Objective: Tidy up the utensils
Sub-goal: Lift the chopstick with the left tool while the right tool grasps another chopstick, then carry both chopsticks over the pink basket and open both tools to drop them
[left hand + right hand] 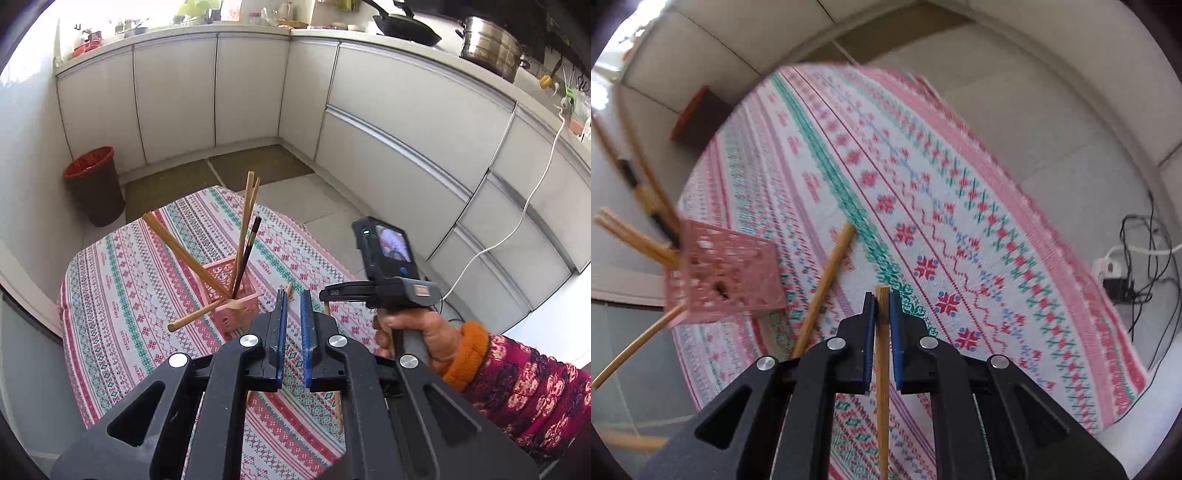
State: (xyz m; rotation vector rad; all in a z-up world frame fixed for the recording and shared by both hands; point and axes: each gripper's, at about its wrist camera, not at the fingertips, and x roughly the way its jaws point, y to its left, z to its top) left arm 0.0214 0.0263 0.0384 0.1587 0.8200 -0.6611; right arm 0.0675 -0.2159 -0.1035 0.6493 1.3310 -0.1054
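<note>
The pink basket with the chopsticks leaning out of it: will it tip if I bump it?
Probably. The pink basket looks small, perforated and light, and the chopsticks stand far above its rim, leaning outward, so it seems top-heavy. On the tablecloth it may slide instead; drop the next one in gently.

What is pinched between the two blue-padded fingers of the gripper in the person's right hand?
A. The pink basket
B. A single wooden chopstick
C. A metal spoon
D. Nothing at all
B: in the right wrist view the right gripper has its blue pads closed on one wooden chopstick, while the pink basket stands apart on the tablecloth.
</note>
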